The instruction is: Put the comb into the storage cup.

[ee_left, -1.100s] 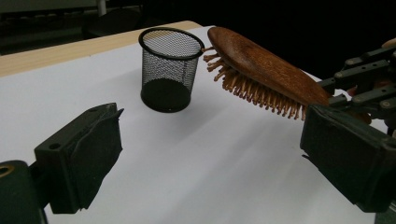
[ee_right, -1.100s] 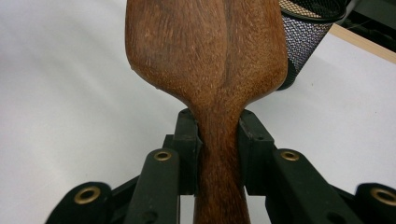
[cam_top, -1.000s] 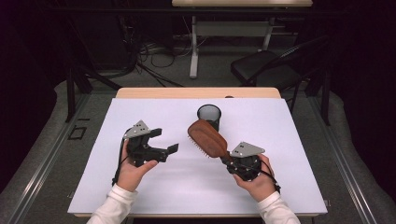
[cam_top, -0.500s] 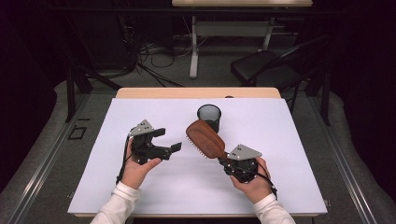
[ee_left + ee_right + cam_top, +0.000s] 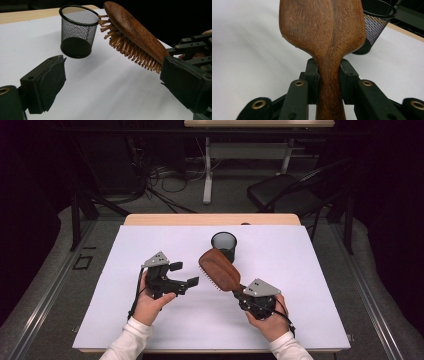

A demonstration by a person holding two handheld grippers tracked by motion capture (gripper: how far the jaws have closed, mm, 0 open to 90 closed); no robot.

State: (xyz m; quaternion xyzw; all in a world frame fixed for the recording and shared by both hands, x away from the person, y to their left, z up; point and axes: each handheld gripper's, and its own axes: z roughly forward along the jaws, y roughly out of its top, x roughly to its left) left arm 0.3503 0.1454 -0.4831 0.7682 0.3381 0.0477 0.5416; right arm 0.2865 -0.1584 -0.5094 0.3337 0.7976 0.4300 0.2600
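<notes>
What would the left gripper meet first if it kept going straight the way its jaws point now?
Probably the wooden hairbrush held by the right gripper: its bristled head crosses ahead of the open left gripper. The mesh cup stands farther back; depth is hard to judge.

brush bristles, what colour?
Light tan, like pale wood, under the darker brown back of the brush. Clearest in the left gripper view.

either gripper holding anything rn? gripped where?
Right gripper is shut on the wooden hairbrush, clamped on its handle just below the head. Left gripper is open, holding nothing.
</notes>
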